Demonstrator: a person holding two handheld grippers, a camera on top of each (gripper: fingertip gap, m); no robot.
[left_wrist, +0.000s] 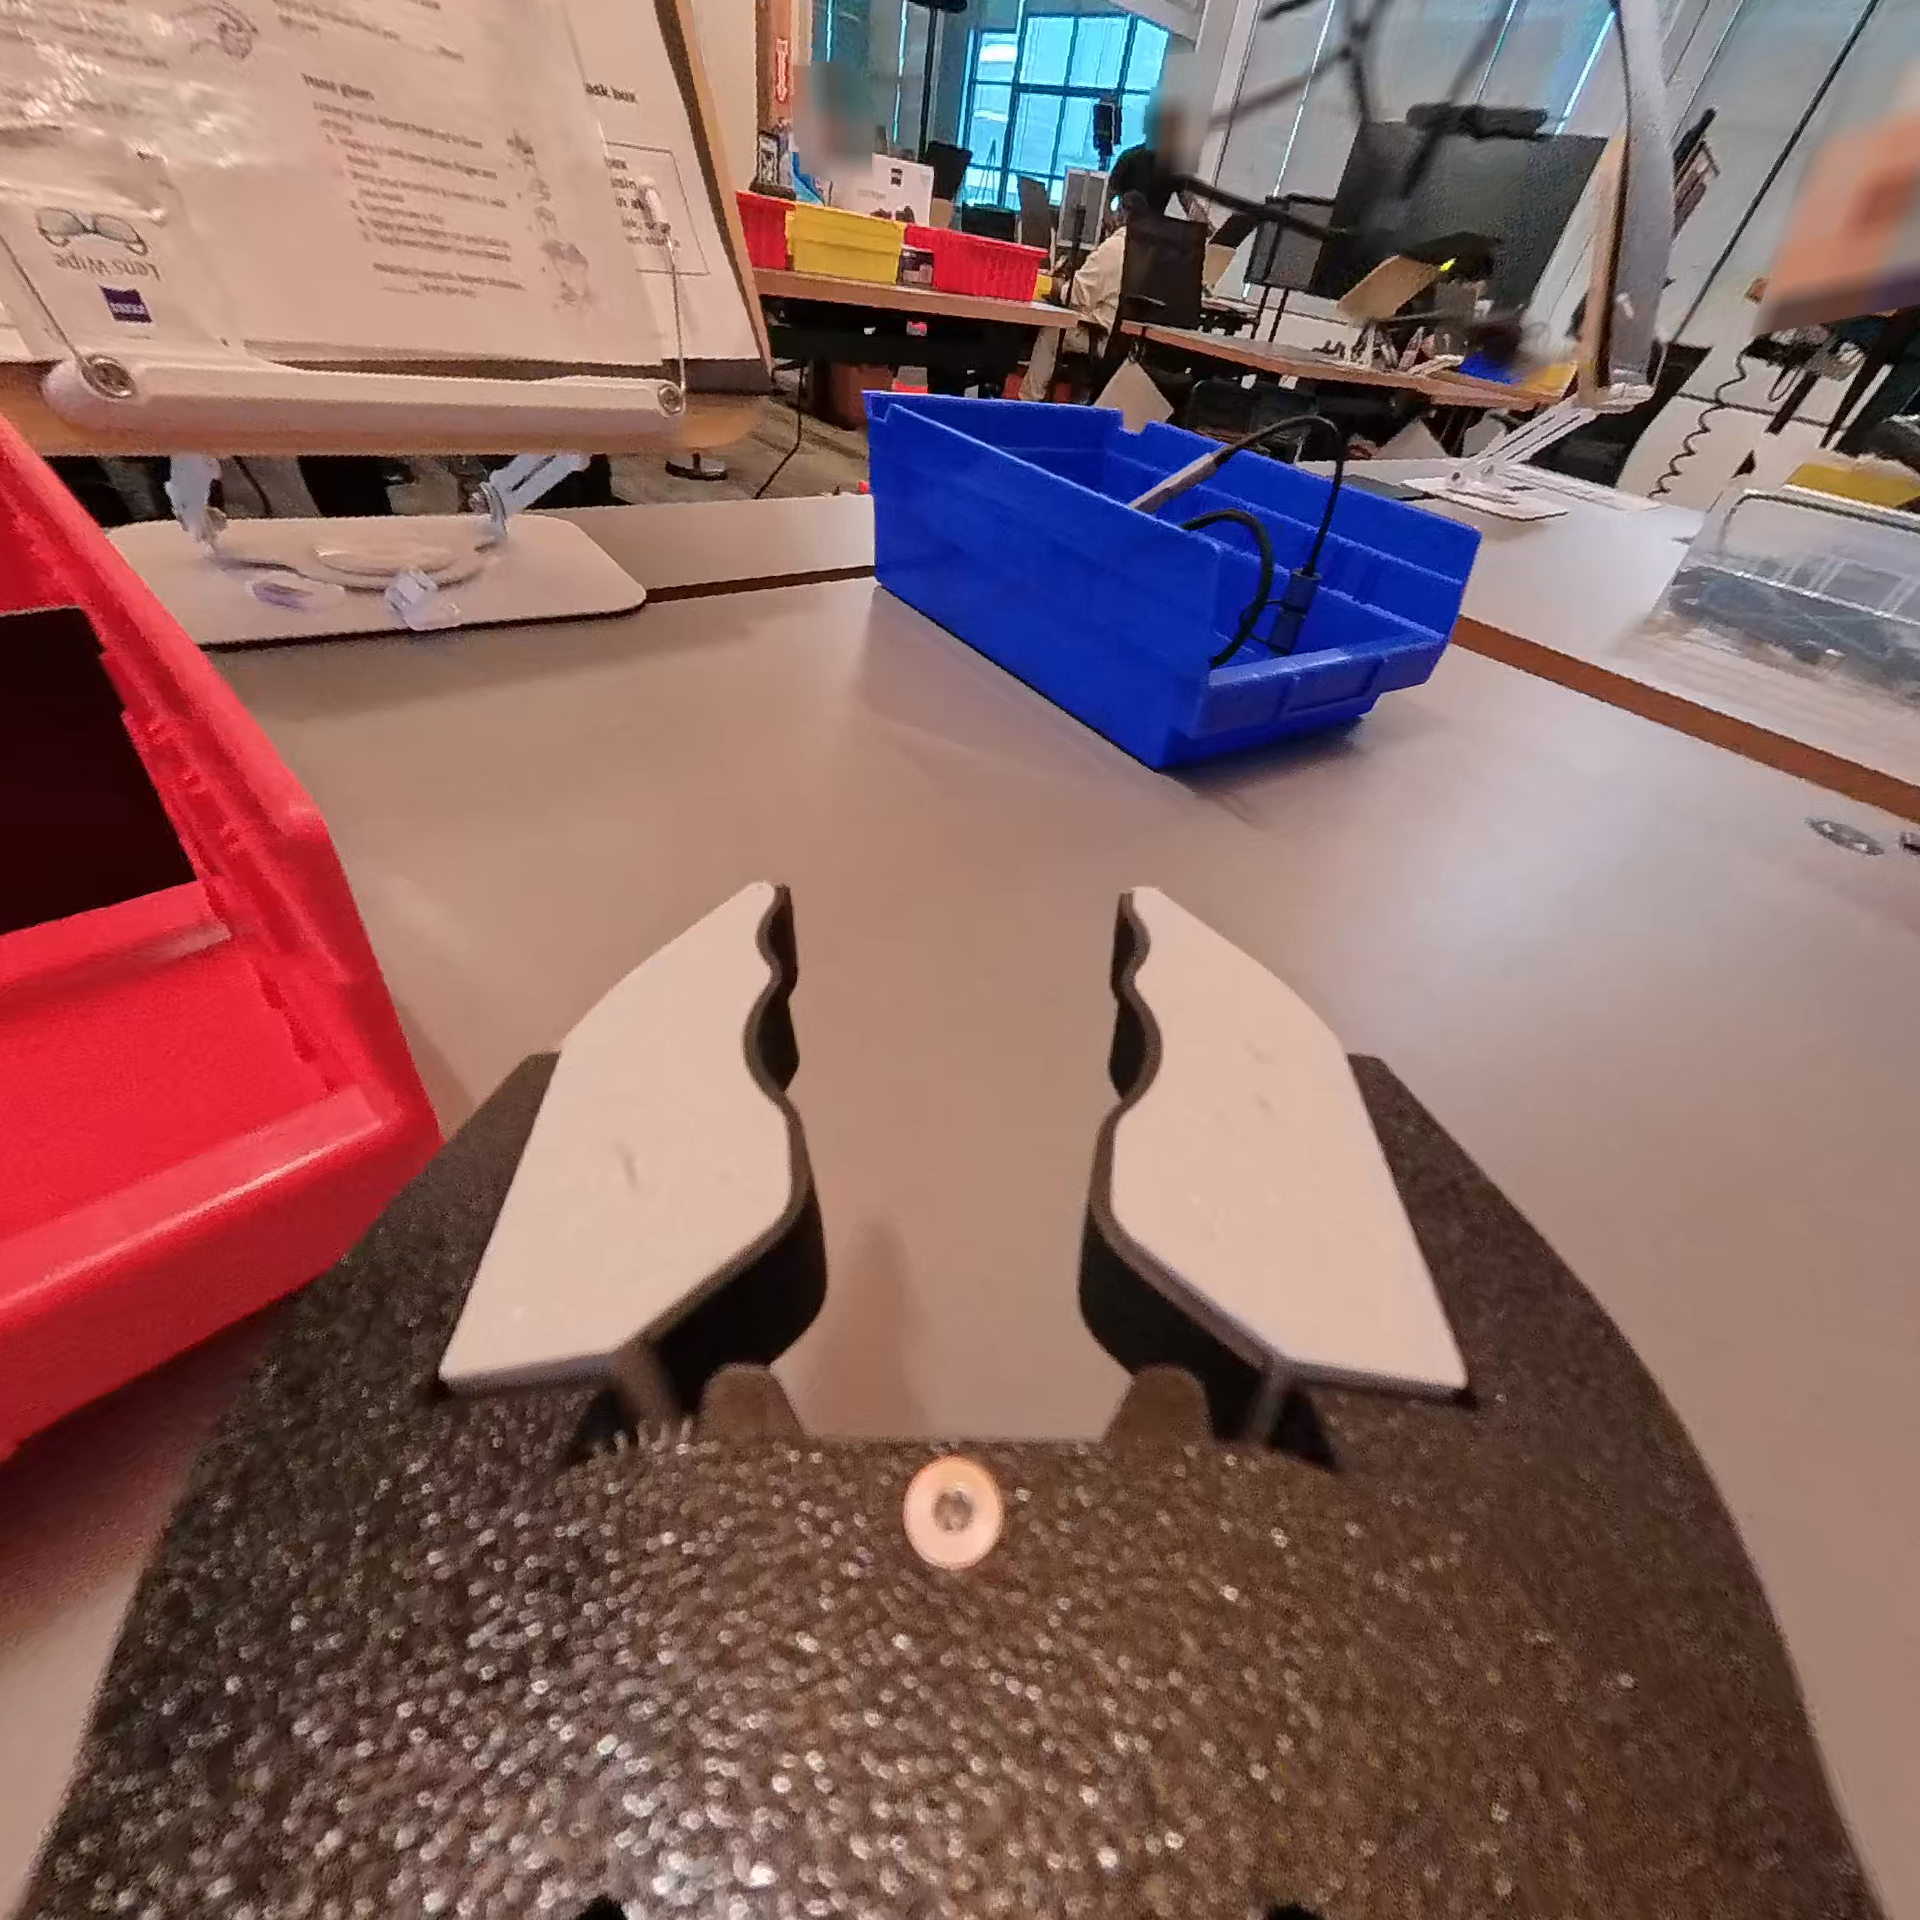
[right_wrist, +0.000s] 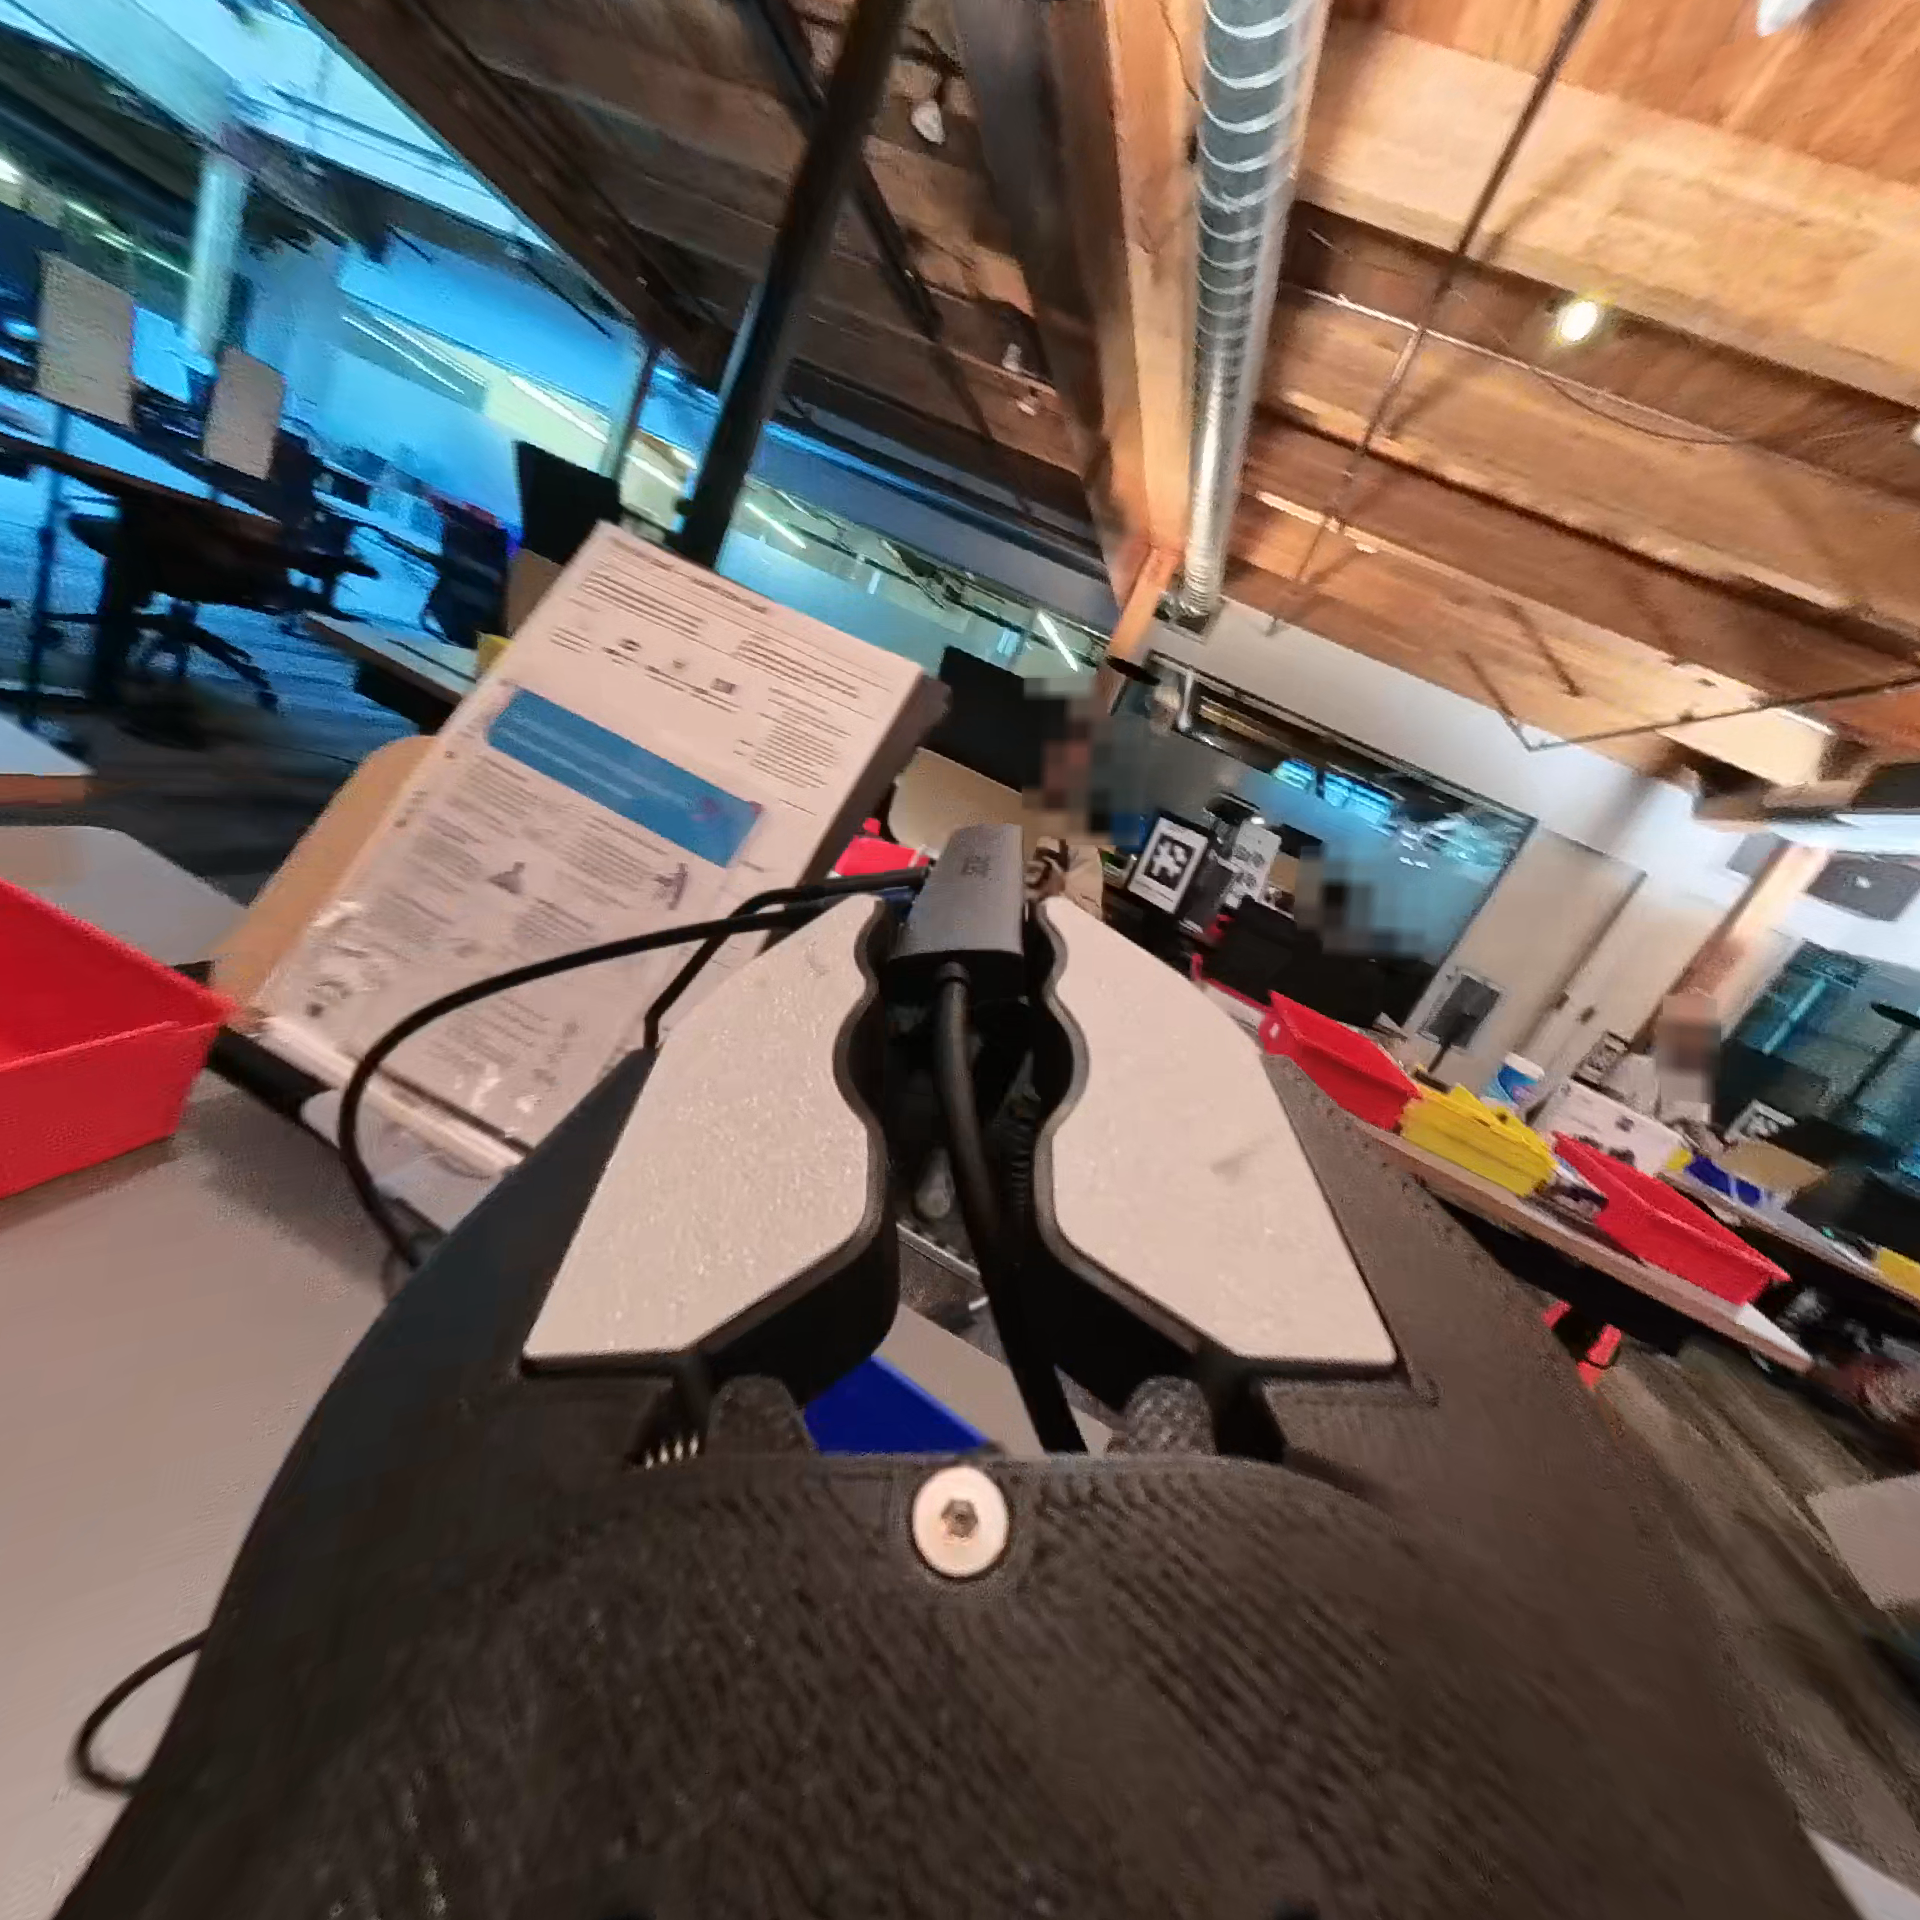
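Low over the grey table (left_wrist: 935, 790), the left gripper (left_wrist: 956, 935) is spread wide with nothing between its fingers; a red bin (left_wrist: 208, 1091) sits just beside it, a blue bin (left_wrist: 1091, 603) holding cables farther ahead.

Tilted upward, the right gripper (right_wrist: 961, 914) pinches a black adapter (right_wrist: 961, 894), its cable (right_wrist: 468, 997) looping down toward the table, a document stand (right_wrist: 582, 852) behind.

Glossy plastic blue bin (left_wrist: 1143, 582), matt table (left_wrist: 1351, 935)

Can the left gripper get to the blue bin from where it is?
Probably yes. The left gripper is open and empty, and only bare grey table lies between it and the blue bin. The red bin sits off to its left.
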